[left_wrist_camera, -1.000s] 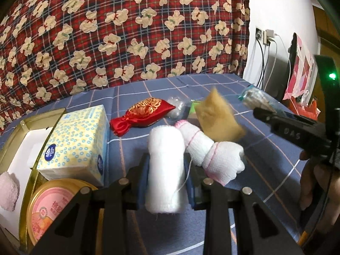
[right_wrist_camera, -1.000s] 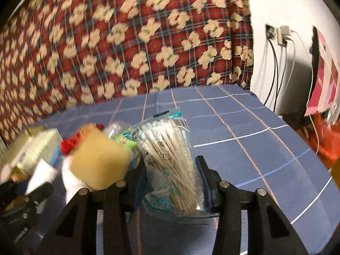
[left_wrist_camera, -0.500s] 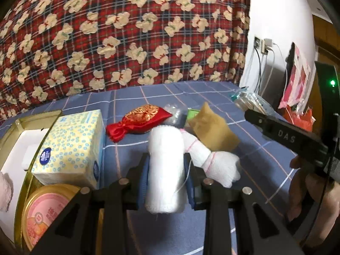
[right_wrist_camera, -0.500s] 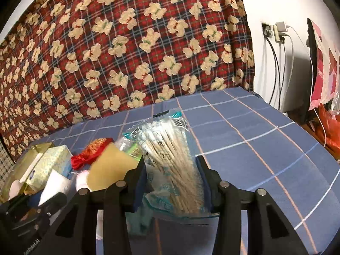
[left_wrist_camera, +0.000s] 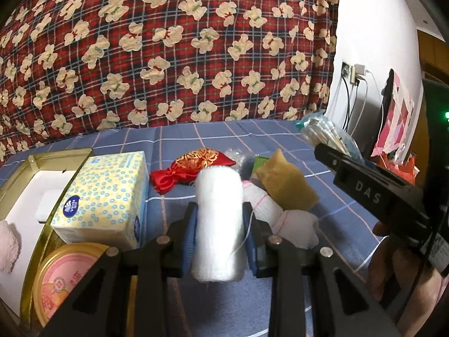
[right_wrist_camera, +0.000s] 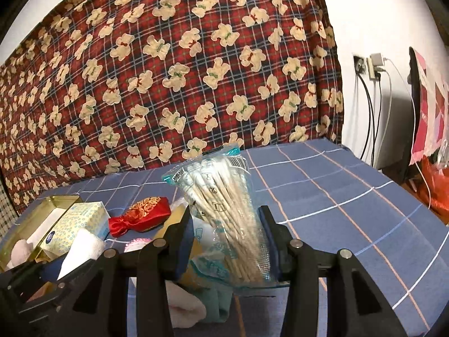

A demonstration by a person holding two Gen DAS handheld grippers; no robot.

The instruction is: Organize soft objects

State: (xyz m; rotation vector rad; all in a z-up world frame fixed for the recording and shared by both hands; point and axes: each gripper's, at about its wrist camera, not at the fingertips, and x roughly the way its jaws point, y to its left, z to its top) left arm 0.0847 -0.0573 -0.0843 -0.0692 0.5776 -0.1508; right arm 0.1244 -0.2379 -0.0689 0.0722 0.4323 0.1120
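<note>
Left gripper (left_wrist_camera: 217, 224) is clamped on an upright white gauze roll (left_wrist_camera: 217, 219), its blue pads pressing both sides. Right gripper (right_wrist_camera: 226, 238) is clamped on a clear bag of cotton swabs (right_wrist_camera: 224, 210), held upright above the blue checked bedsheet (right_wrist_camera: 336, 196). On the sheet near its left edge sits a gold tin (left_wrist_camera: 42, 163) holding a tissue box (left_wrist_camera: 103, 196) and a pink round can (left_wrist_camera: 64, 275). Beside the box lie a red brocade pouch (left_wrist_camera: 193, 168), a yellow sponge (left_wrist_camera: 286, 185) and a white rolled cloth (left_wrist_camera: 291, 221), close together.
</note>
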